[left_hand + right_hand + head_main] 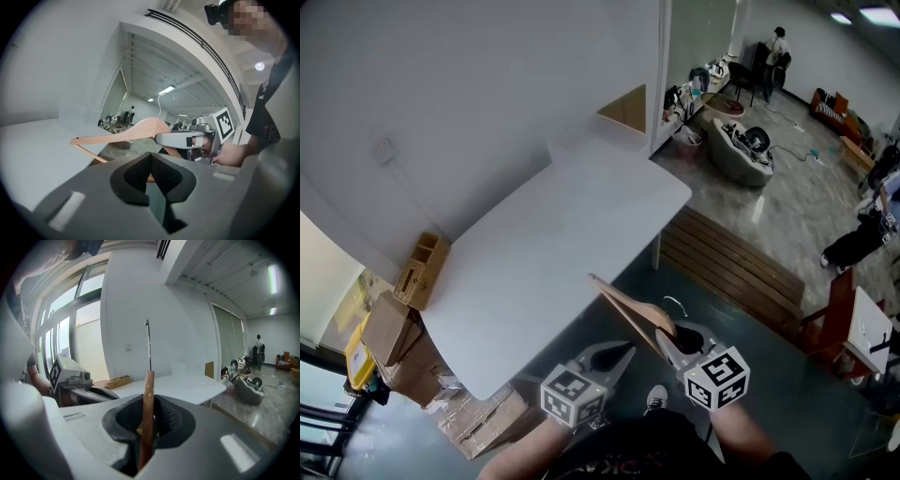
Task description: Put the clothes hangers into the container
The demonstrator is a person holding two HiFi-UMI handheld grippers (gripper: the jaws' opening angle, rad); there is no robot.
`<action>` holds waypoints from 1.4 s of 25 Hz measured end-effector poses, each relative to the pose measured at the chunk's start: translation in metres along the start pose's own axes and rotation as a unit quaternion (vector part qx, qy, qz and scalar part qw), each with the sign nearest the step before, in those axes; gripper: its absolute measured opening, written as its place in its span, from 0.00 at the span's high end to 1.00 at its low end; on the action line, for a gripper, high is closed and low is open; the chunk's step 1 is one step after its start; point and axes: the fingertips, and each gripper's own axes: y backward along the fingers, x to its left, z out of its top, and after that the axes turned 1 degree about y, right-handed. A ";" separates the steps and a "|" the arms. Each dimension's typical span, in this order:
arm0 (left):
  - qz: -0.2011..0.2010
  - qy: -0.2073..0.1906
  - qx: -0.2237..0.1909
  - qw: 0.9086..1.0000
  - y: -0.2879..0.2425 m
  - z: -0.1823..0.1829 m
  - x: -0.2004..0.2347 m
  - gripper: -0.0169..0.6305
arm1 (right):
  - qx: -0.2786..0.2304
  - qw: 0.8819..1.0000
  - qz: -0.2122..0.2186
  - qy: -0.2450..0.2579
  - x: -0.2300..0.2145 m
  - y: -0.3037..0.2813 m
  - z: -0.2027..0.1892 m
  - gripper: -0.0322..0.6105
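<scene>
the wooden clothes hanger [626, 312] is clamped in the right gripper [673, 339]. its jaws are narrowed onto the hanger's body close to the metal hook [675, 302]. the hanger's long axis runs ahead and to the left of those jaws, its far end reaching toward the near edge of the white table [534, 253]. what looks like a translucent container [589, 155] stands well beyond, ahead at the table's far end. the left gripper [614, 354], just beside on the left, has its jaws together on nothing.

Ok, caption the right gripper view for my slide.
Right tool clamped on a wooden hanger, hook up, white table behind.
</scene>
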 end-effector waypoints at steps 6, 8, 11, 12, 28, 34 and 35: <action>0.007 -0.001 0.004 1.000 -0.024 0.008 -0.003 0.97 | -0.006 1.000 0.005 -0.005 -0.028 0.003 0.003 0.86; 0.010 -0.001 0.006 1.000 -0.030 0.012 -0.003 0.97 | -0.009 1.000 0.007 -0.006 -0.037 0.001 0.005 0.86; 0.018 -0.007 0.005 1.000 -0.040 0.018 0.000 0.97 | -0.014 1.000 0.010 -0.009 -0.051 -0.001 0.008 0.86; 0.021 -0.008 0.005 1.000 -0.043 0.019 0.001 0.97 | -0.015 1.000 0.012 -0.010 -0.055 -0.001 0.009 0.86; 0.062 0.005 -0.001 0.998 -0.118 0.033 -0.018 0.97 | -0.033 0.998 0.047 0.004 -0.132 0.018 0.023 0.86; 0.073 0.009 -0.015 0.997 -0.147 0.039 -0.037 0.97 | -0.032 0.997 0.061 0.019 -0.157 0.036 0.024 0.86; 0.074 0.010 -0.016 0.997 -0.151 0.039 -0.040 0.97 | -0.031 0.997 0.062 0.022 -0.160 0.038 0.025 0.86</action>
